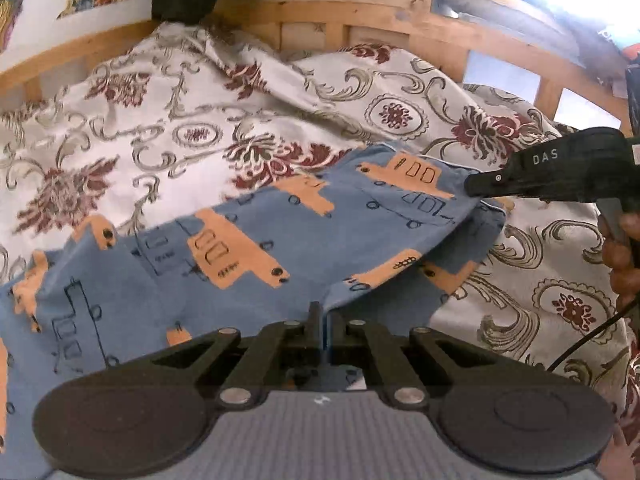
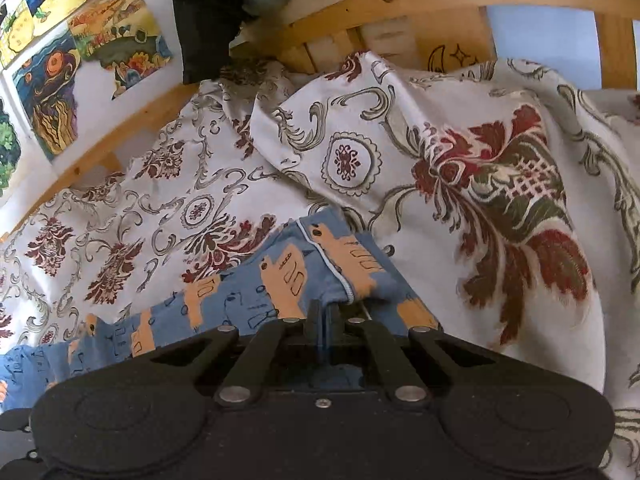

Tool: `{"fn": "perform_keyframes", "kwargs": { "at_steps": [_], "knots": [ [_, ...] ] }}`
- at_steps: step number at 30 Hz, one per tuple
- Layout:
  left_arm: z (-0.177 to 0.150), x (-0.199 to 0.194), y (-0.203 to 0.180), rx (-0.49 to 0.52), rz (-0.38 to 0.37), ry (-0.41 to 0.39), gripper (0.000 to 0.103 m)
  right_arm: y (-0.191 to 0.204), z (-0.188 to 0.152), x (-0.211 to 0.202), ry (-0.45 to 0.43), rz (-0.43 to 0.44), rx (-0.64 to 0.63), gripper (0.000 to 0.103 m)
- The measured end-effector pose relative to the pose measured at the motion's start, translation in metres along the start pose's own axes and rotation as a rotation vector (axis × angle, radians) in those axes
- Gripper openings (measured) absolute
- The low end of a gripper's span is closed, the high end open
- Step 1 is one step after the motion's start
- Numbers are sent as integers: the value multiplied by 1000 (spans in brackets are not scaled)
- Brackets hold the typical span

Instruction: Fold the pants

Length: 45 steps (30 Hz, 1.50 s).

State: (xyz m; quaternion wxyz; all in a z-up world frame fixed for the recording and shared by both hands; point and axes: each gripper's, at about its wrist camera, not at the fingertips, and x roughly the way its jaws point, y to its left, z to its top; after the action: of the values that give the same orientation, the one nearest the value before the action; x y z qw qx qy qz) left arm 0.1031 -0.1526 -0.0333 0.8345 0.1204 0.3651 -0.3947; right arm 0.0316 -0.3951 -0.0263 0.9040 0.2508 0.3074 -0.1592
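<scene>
A: Where are the pants?

B: The pants (image 1: 248,240) lie on the sheet (image 1: 168,128), the white one with dark red flowers and grey scrolls, on a bed with a wooden frame (image 1: 360,12). They are blue with orange vehicle shapes, and they stretch from the lower left toward the right in the left wrist view.

A: What is the left gripper doing?

B: The left gripper (image 1: 326,320) has its two fingers drawn together on a fold of the blue cloth, which rises as a ridge right at the tips.

A: And the right one?

B: The right gripper (image 2: 328,316) is clamped on the pants too, at a white-piped hem. In the left wrist view its black body reaches in from the right edge, held by a hand (image 1: 622,256), and its tip sits on the far right corner of the pants.

A: Is the cloth flat?

B: No. It is raised and creased between the two grips, and one layer lies over another near the right end.

A: Anything else around?

B: Paintings (image 2: 60,60) hang on the wall to the left, and a dark cloth (image 2: 208,20) hangs over the frame.
</scene>
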Motion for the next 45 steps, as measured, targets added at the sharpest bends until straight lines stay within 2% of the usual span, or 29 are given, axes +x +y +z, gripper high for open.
{"fn": "perform_keyframes", "kwargs": {
  "at_steps": [2,4,5,8,10,11,17,18,19,22,26,28,33,36,39,40,41,42,43,44,45],
  "knots": [
    [0,-2,3,-9,-6,-5,1,0,-3,2,10,17,1,1],
    [0,-6,4,-4,-3,-10,2,-6,-5,2,28,41,23,16],
    [0,-5,5,-1,-2,-11,2,-7,-6,4,32,51,46,20],
    [0,-6,3,5,4,-7,2,-19,-3,1,31,63,111,24],
    [0,-5,2,10,6,-6,2,-26,0,-1,20,61,145,35],
    [0,-5,2,11,7,-6,2,-30,2,-1,18,63,169,35],
    [-1,-5,2,7,6,-4,2,-39,13,11,27,56,249,33],
    [-1,-5,2,7,7,-3,2,-40,15,12,25,52,258,28],
    [-1,-5,2,6,6,-3,2,-40,15,12,20,45,261,16],
    [-1,-5,3,5,5,-3,2,-36,16,8,-5,7,194,7],
    [0,-9,2,10,0,-13,2,-20,9,-14,-97,-43,15,7],
    [0,-12,1,26,-2,-14,2,-16,2,-22,-112,-64,-37,7],
    [-4,-10,-3,64,-18,23,2,-20,-21,-24,-85,-121,-82,7],
    [-8,-5,-5,75,-18,45,2,-27,-23,-20,-67,-122,-54,7],
    [-9,-4,-4,74,-28,59,8,-24,-25,-18,-66,-133,-93,7],
    [-9,-5,-3,64,-36,61,12,-23,-26,-17,-63,-139,-109,10],
    [-9,-7,-1,47,-48,66,21,-22,-28,-18,-64,-137,-122,11],
    [-8,-9,2,22,-65,71,26,-21,-29,-20,-70,-135,-137,17],
    [-8,-13,7,-14,-86,70,40,-19,-30,-22,-82,-143,-161,28],
    [-7,-17,12,-47,-97,68,54,-15,-31,-25,-99,-155,-193,35],
    [-7,-23,18,-90,-97,63,59,-12,-32,-27,-118,-163,-222,46]
  ]
}}
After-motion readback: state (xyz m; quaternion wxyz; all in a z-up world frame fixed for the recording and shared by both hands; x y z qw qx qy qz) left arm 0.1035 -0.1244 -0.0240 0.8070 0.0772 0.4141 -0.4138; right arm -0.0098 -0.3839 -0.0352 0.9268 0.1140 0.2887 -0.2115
